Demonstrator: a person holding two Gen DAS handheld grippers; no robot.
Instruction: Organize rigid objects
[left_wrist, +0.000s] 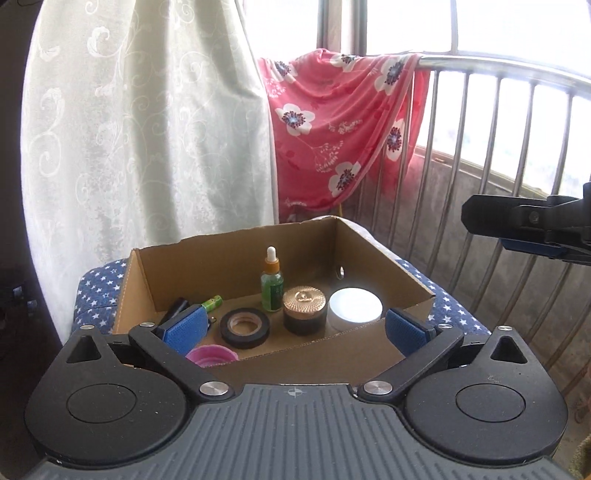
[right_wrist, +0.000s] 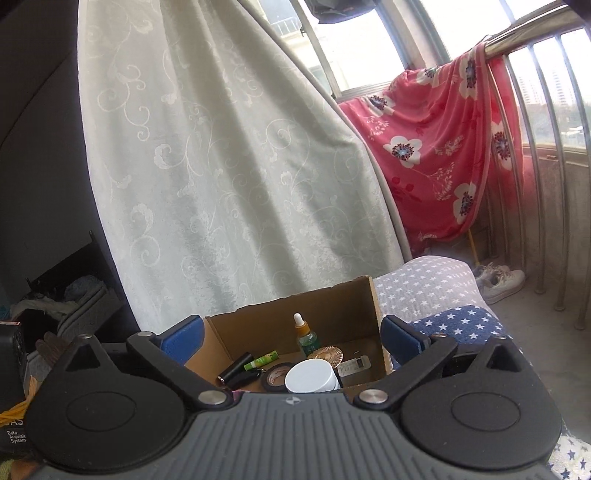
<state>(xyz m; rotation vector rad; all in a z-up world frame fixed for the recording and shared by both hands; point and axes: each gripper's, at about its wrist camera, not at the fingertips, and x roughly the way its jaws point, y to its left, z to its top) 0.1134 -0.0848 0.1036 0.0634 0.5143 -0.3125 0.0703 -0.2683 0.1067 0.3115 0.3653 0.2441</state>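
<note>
Sitting upright near the middle of the open cardboard box (left_wrist: 236, 258), toward its back wall: a green dropper bottle (left_wrist: 272, 284) with an orange collar and white bulb. Just beside it, nearer the camera: a dark jar with a ribbed gold lid (left_wrist: 305, 310), and to that jar's right, touching or nearly so, a white-lidded round jar (left_wrist: 355, 308) washed out by sunlight. Lying flat left of the gold-lidded jar: a roll of black tape (left_wrist: 244, 327). Farther left, toward the box's left wall: a small green tube (left_wrist: 211, 303) on its side and a black cylinder (left_wrist: 176, 309), partly hidden behind a blue pad. At the near edge, low in the left wrist view: a pink round rim (left_wrist: 211, 356), too hidden to tell whether inside the box or not. Resting beneath the box: a blue cloth with white stars (left_wrist: 96, 291). Spread wide and holding nothing: left gripper (left_wrist: 295, 326), blue pads framing the box contents without touching any. Likewise released and empty: right gripper (right_wrist: 291, 338), seen from the left wrist as a dark finger off to the right, well apart from the box. Hanging behind: a pale patterned curtain (left_wrist: 147, 122); draped over a metal railing (left_wrist: 498, 64), a pink floral blanket (left_wrist: 340, 122). On the floor by the railing in the right wrist view: white sneakers (right_wrist: 498, 278).
</note>
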